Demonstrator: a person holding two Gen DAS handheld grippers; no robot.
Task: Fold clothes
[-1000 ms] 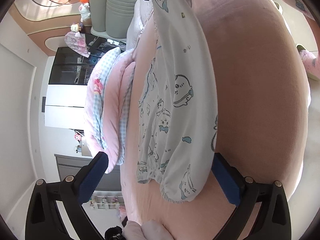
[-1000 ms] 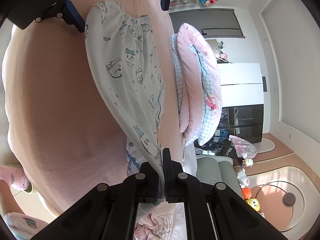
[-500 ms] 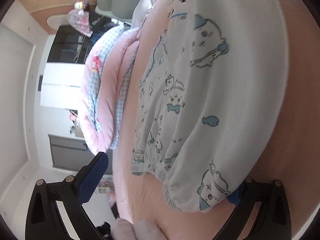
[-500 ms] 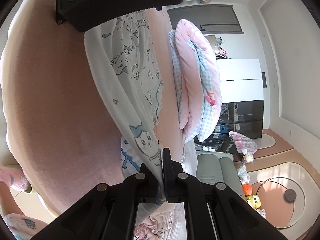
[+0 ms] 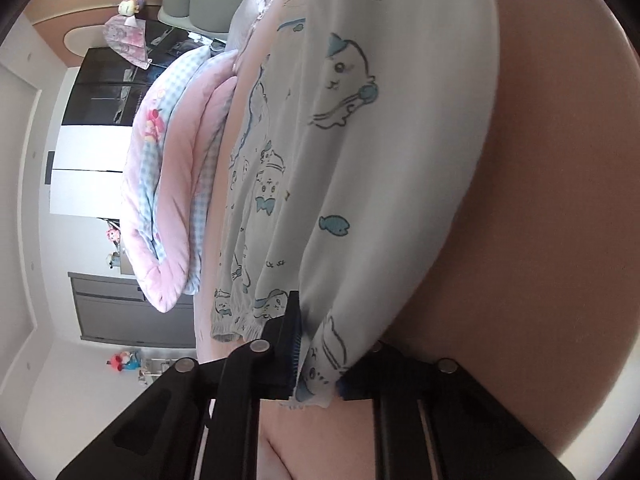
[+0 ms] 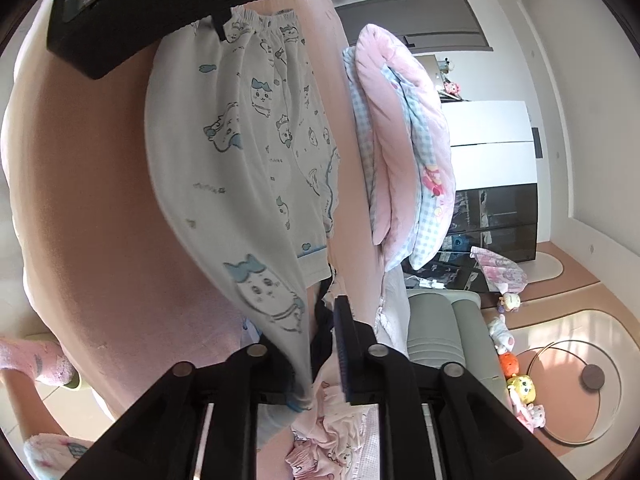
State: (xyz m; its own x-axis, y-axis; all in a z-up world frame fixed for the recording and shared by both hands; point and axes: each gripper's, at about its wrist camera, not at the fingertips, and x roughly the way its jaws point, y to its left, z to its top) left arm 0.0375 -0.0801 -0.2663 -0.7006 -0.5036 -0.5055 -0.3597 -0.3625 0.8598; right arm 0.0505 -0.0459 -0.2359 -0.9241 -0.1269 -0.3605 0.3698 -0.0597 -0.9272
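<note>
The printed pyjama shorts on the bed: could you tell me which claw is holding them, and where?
The left claw is shut on the printed pyjama shorts at the elastic waistband corner. The right claw is opening, its pads off the leg hem.

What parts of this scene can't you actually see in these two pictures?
- Right wrist view: the waistband corner of the cartoon-print pajama pants, behind the left gripper's black body.
- Left wrist view: the pants' hem end, cut off by the top edge.
- Both views: the person, except a pink-socked foot at the edge.
</note>
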